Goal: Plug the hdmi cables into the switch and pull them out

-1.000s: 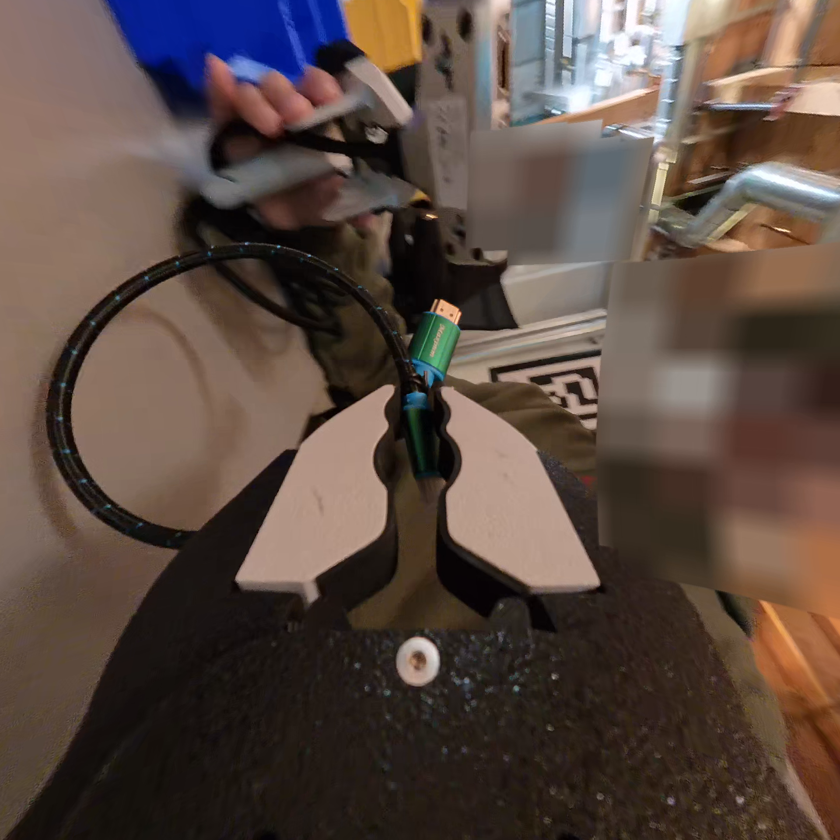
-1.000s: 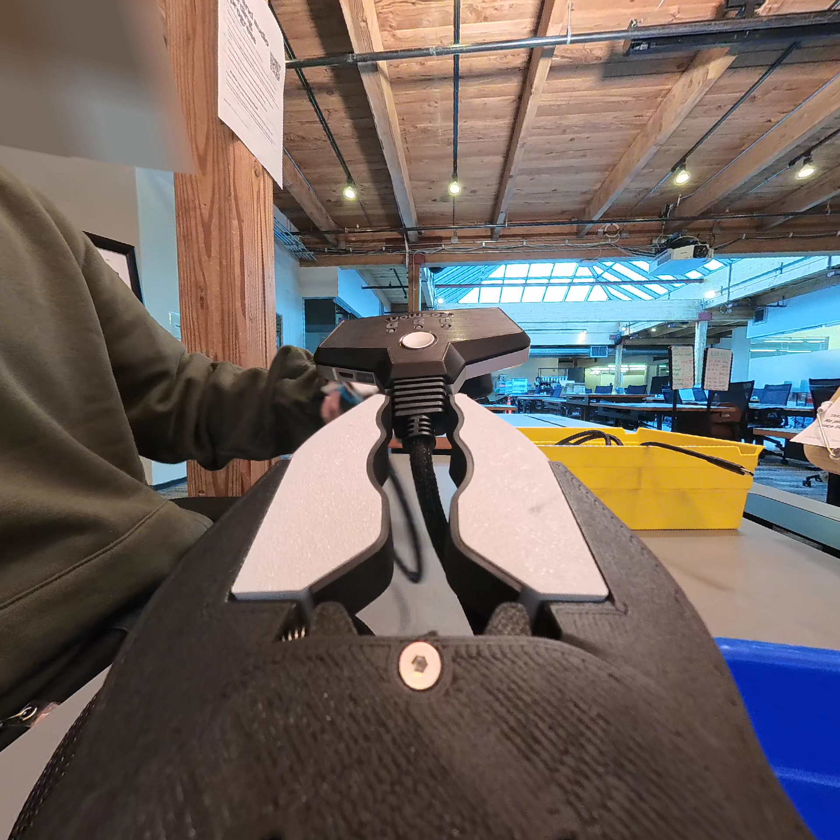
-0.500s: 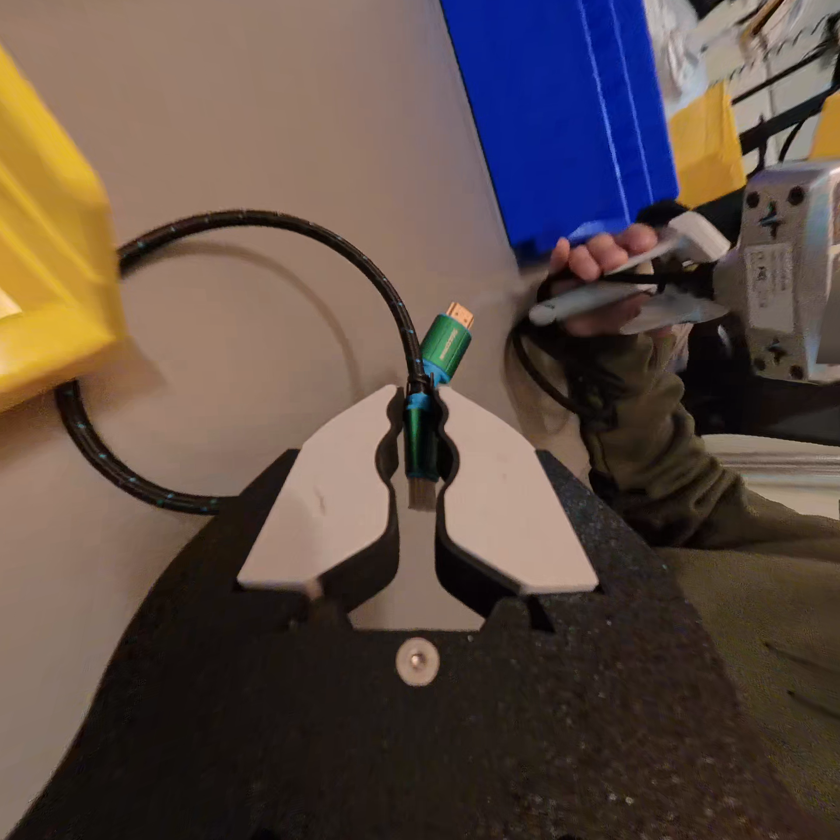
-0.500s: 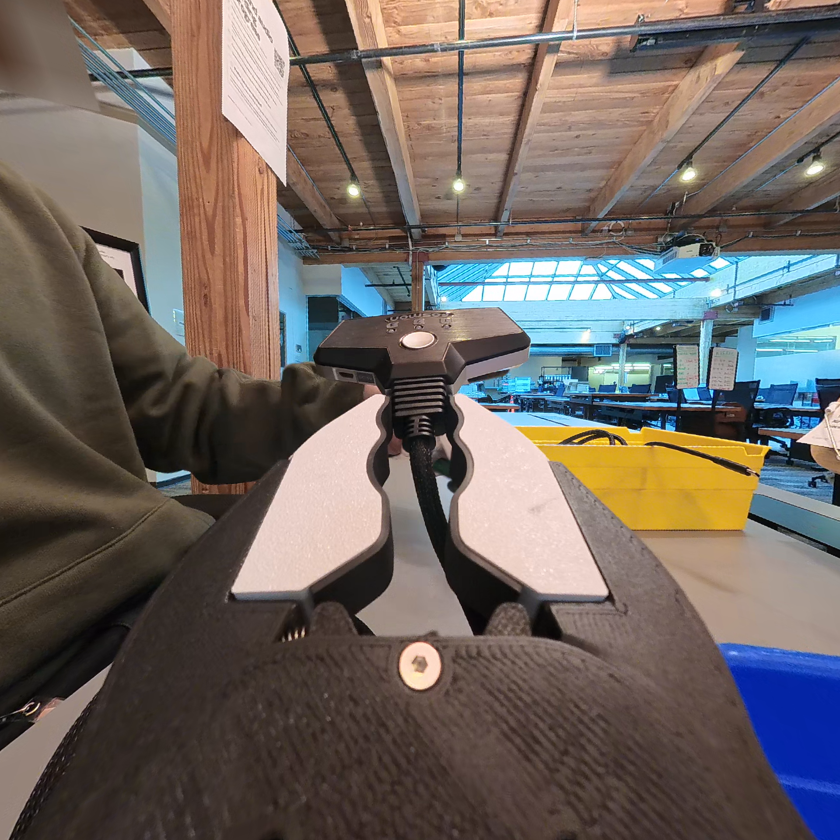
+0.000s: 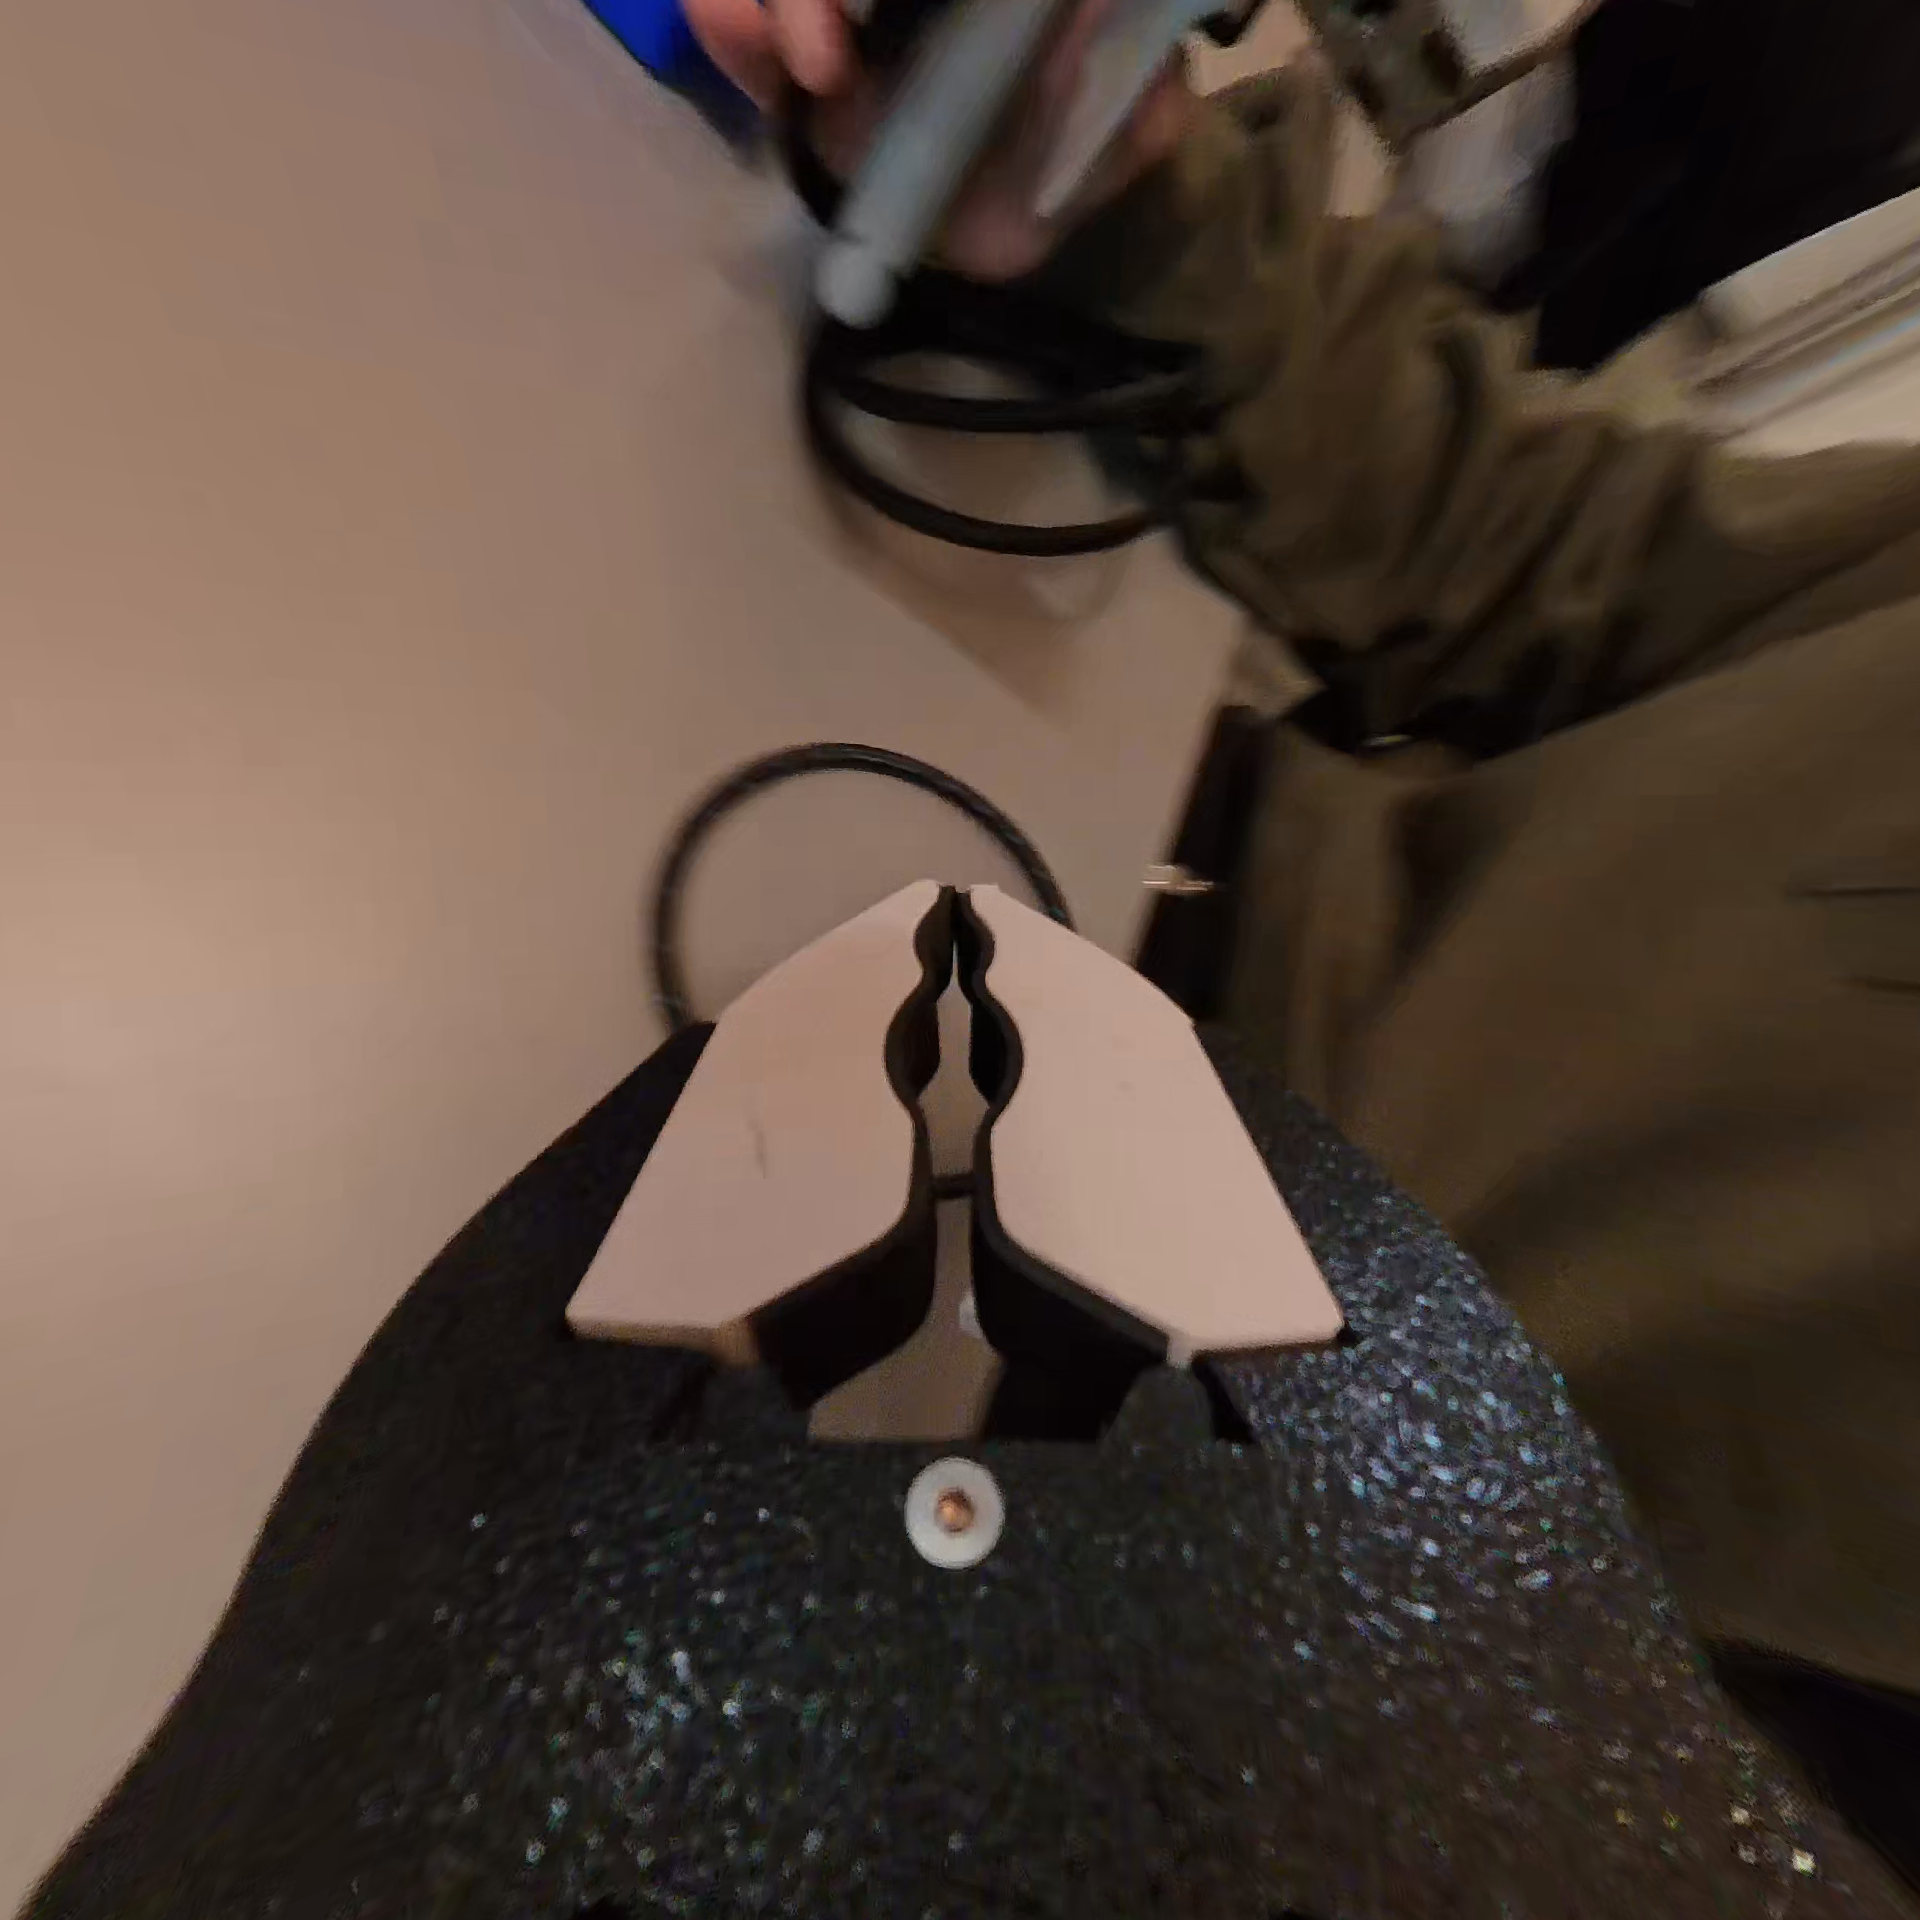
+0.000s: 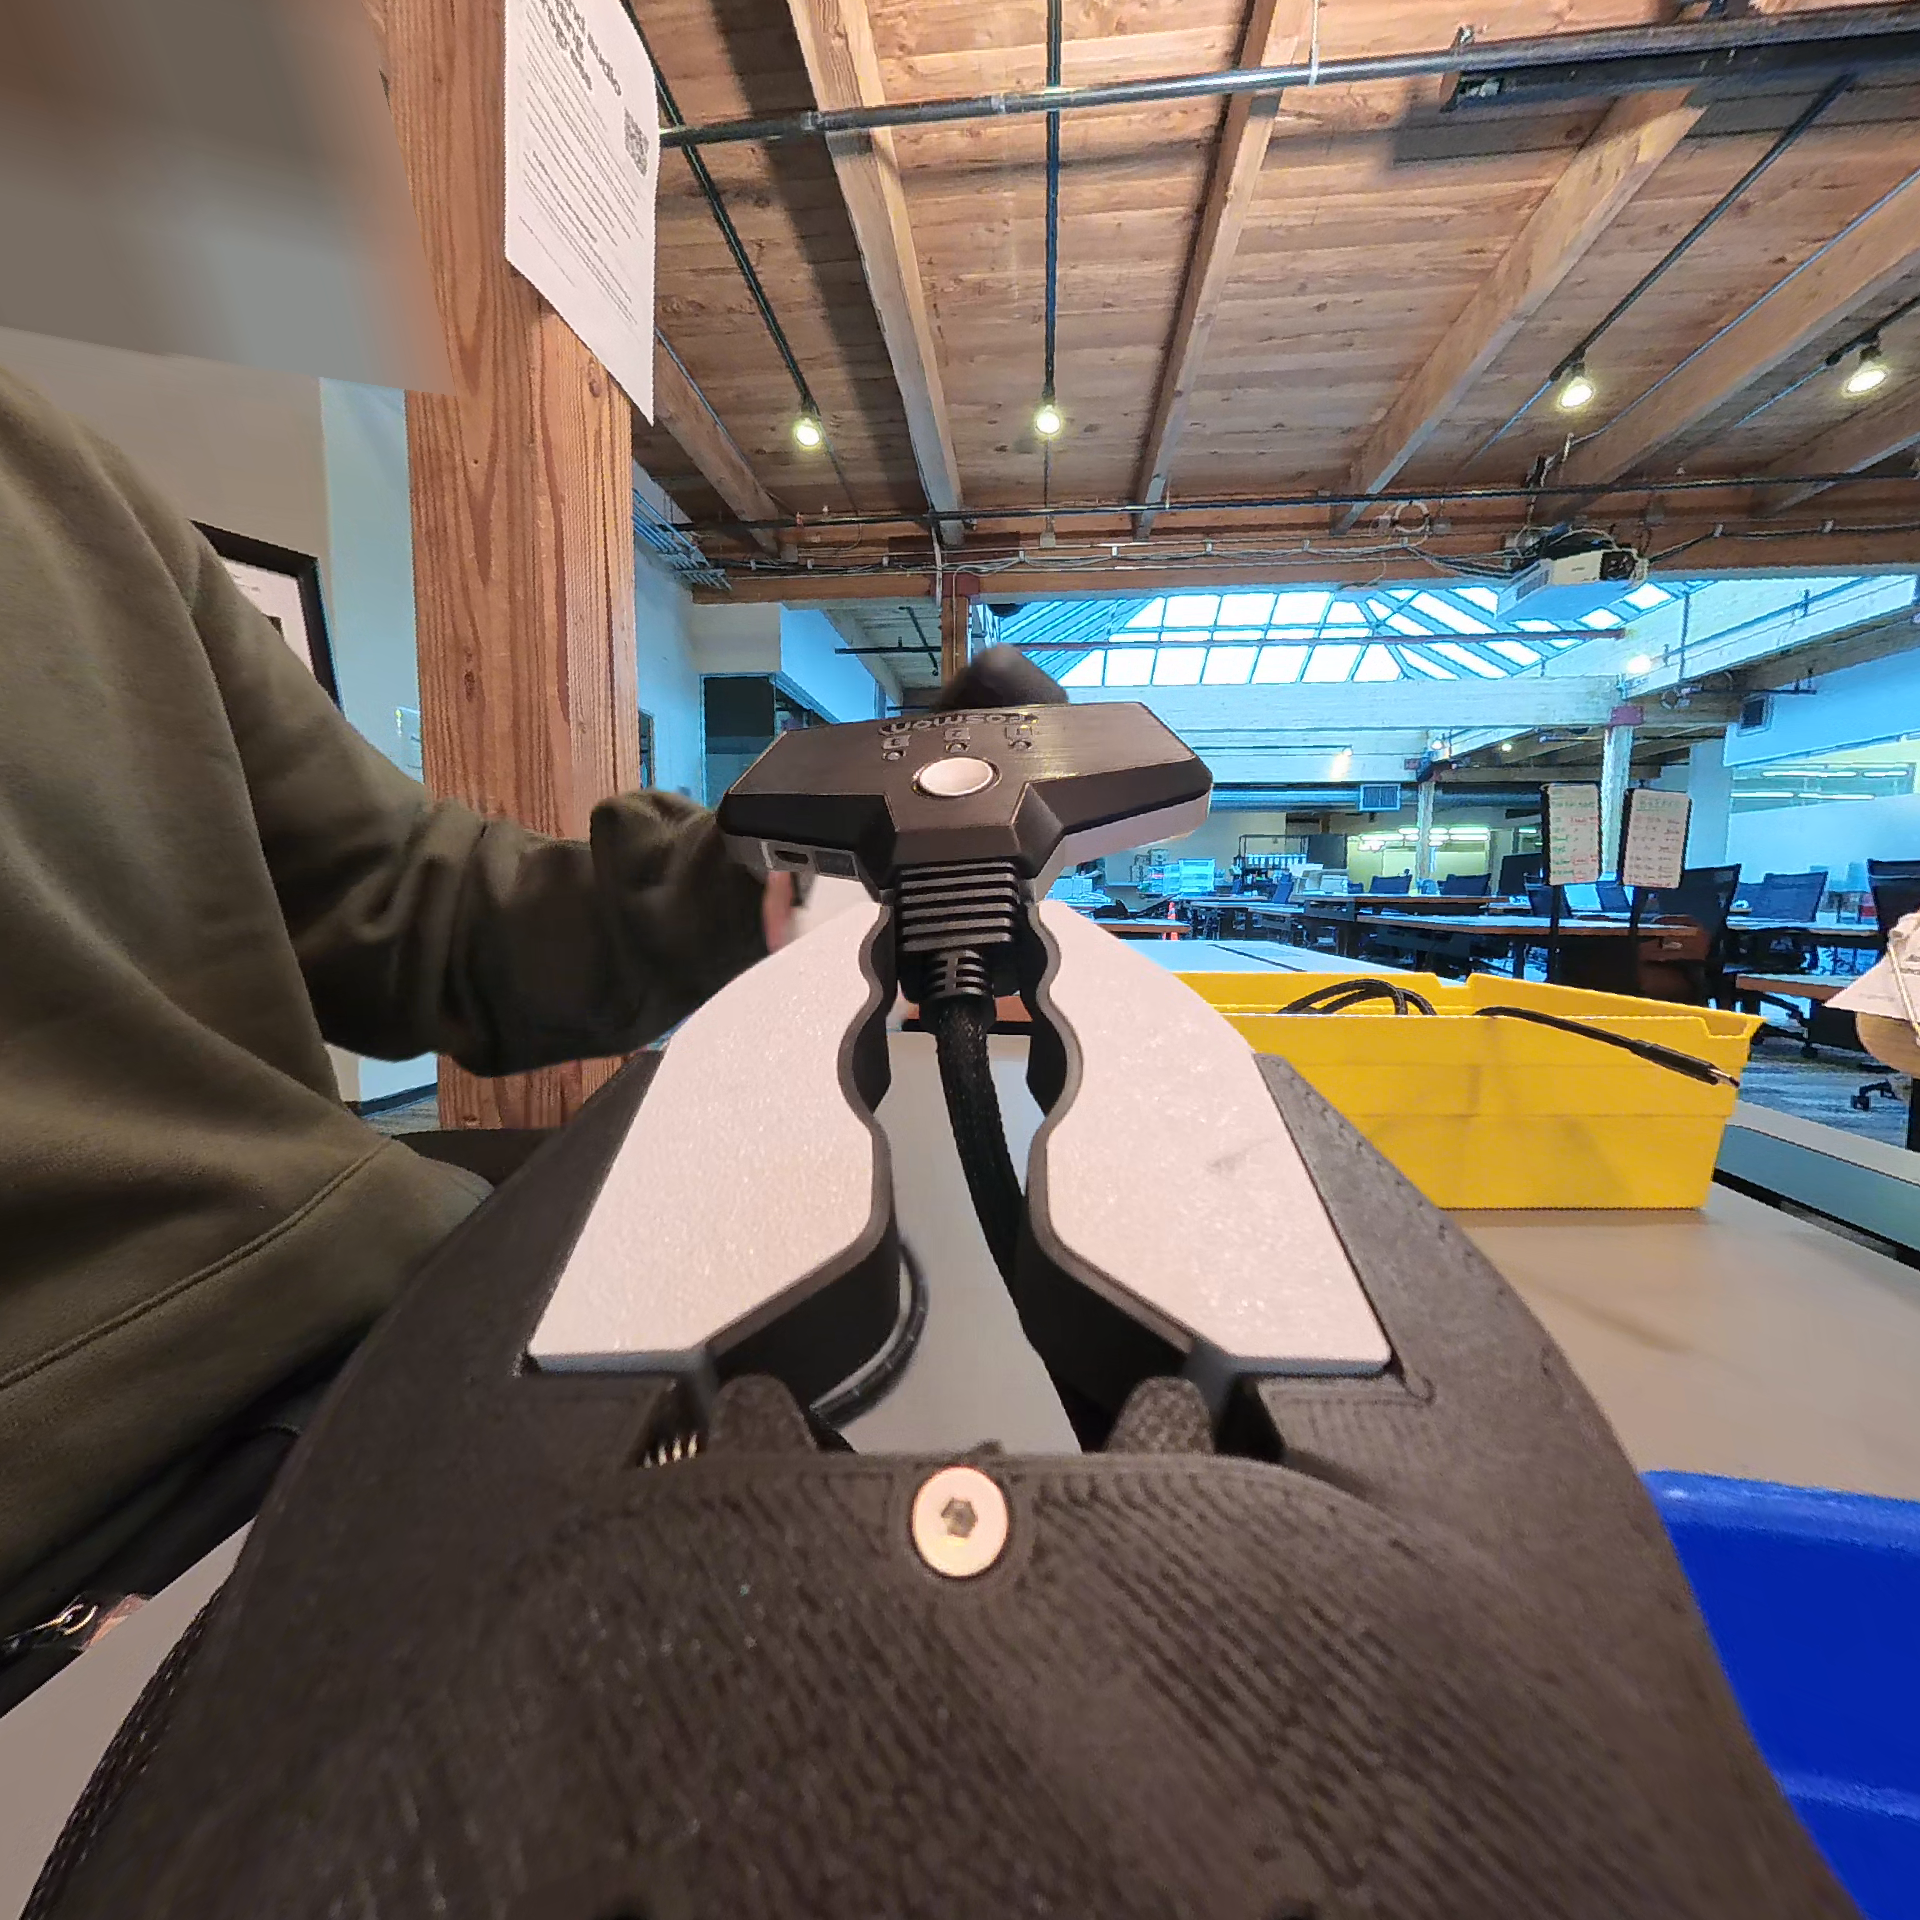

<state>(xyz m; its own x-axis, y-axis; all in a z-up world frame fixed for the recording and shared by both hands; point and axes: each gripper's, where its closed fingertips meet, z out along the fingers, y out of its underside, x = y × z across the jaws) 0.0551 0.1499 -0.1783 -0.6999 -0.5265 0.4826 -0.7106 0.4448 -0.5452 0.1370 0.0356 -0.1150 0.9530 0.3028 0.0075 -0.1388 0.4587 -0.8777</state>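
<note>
In the right wrist view, my right gripper [image 6: 961, 914] is shut on the ribbed neck of the black HDMI switch [image 6: 966, 779] and holds it up above the table. The switch's braided black cable [image 6: 977, 1122] runs back between the fingers. In the left wrist view, my left gripper [image 5: 954, 896] is shut with its fingertips touching and nothing between them. A black cable loop [image 5: 831, 758] lies on the beige table just beyond the tips. No green plug is in view. The right gripper shows blurred at the top of the left wrist view [image 5: 935, 156].
A coil of black cable [image 5: 987, 447] lies on the table below the blurred hand. The person's olive sleeve [image 5: 1455, 468] fills the right side. A yellow bin [image 6: 1455, 1101] holding cables stands ahead on the right. A blue bin [image 6: 1818, 1662] is near right. A wooden post [image 6: 520, 675] stands on the left.
My left gripper no longer holds the green HDMI plug and has shut empty. Its view has swung down toward the table and the person's sleeve. The right gripper still holds the switch.
</note>
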